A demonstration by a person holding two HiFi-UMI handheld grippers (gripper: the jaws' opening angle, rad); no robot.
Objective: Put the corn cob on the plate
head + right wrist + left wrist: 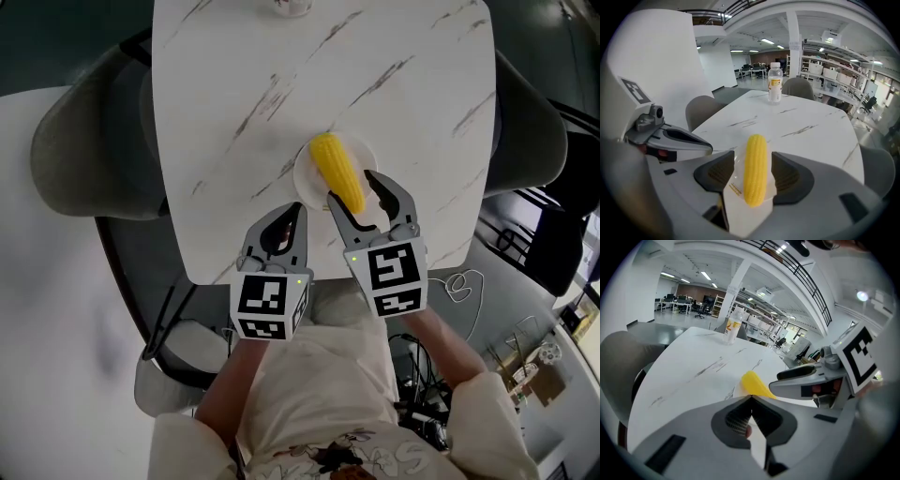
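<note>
A yellow corn cob (337, 171) lies on a small white plate (304, 178) near the front edge of the white marble table (375, 84). My right gripper (352, 187) is open, its jaws standing either side of the cob's near end with a gap on both sides. In the right gripper view the corn cob (755, 168) runs lengthwise between the pads of the right gripper (753, 154). My left gripper (295, 211) is shut on nothing, just left of the plate over the table edge. Past the closed tips of the left gripper (751, 398) the corn cob (757, 384) shows.
A clear bottle (775, 83) with a yellow label stands at the table's far end. Grey chairs sit at the left (94, 150) and right (525, 131) sides of the table. Cables lie on the floor at the lower right.
</note>
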